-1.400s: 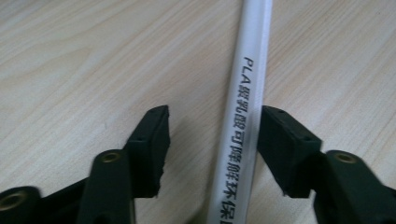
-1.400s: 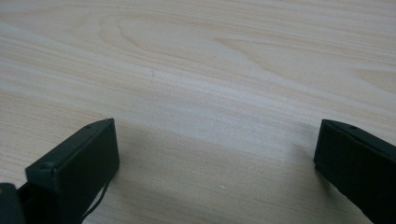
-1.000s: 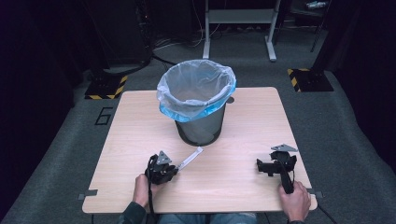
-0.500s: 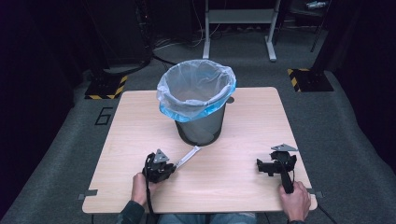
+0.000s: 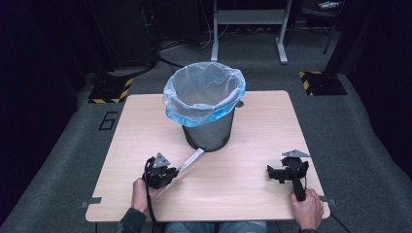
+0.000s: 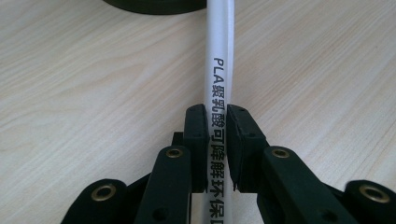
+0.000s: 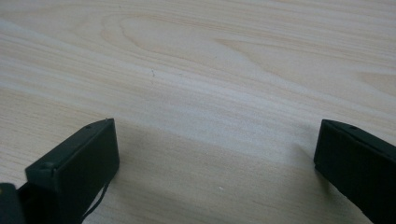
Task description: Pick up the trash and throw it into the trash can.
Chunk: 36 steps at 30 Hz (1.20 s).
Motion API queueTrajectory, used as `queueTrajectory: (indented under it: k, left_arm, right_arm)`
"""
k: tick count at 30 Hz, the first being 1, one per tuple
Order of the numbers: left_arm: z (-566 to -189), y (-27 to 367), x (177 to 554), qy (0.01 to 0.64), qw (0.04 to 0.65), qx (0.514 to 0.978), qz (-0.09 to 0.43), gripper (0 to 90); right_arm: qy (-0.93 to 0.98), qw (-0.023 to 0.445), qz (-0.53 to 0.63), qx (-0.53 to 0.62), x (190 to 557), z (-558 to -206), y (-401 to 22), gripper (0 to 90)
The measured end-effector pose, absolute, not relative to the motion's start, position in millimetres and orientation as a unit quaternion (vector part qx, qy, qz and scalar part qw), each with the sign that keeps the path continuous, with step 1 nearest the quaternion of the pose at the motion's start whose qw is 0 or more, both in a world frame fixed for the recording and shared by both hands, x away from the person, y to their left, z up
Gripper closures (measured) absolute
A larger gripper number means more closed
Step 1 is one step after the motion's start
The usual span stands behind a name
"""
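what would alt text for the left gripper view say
The left gripper has its two black fingers shut on a white wrapped straw printed with black "PLA" and Chinese characters. The straw runs away across the pale wooden table towards the dark base of a bin at the top edge.

Grey carpet floor [image 5: 369, 145], dark surroundings, white metal frame [image 5: 248, 19], hazard-striped feet [image 5: 109, 90].

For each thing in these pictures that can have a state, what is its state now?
left gripper: shut on the white straw.
right gripper: open, holds nothing, low over the table.
white straw: gripped, lying toward the bin's base.
bin: upright on the table.
bin liner: fitted, folded over the rim, mouth open.
table: bears the bin.
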<state>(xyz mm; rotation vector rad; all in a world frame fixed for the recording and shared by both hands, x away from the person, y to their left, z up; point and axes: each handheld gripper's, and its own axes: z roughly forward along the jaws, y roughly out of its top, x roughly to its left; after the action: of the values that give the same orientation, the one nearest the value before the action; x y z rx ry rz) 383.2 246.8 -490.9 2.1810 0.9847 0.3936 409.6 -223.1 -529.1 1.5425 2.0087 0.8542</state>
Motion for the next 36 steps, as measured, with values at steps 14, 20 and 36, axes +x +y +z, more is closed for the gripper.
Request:
queueTrajectory:
  k: [14,20,36]
  left_arm:
    - [-476.9,260.8,381.5,0.384,0.361,0.834,0.163,78.9]
    - [-473.9,269.3,378.9,0.392,0.365,0.828,0.166,78.8]
    - [-456.8,306.5,380.0,0.43,0.371,0.8,0.192,78.8]
  right_arm:
    - [0.731,0.232,0.311,0.561,409.7,-529.1,-223.3,0.0]
    - [0.73,0.234,0.31,0.562,409.7,-529.2,-223.3,0.0]
    - [0.73,0.234,0.31,0.562,409.7,-529.2,-223.2,0.0]
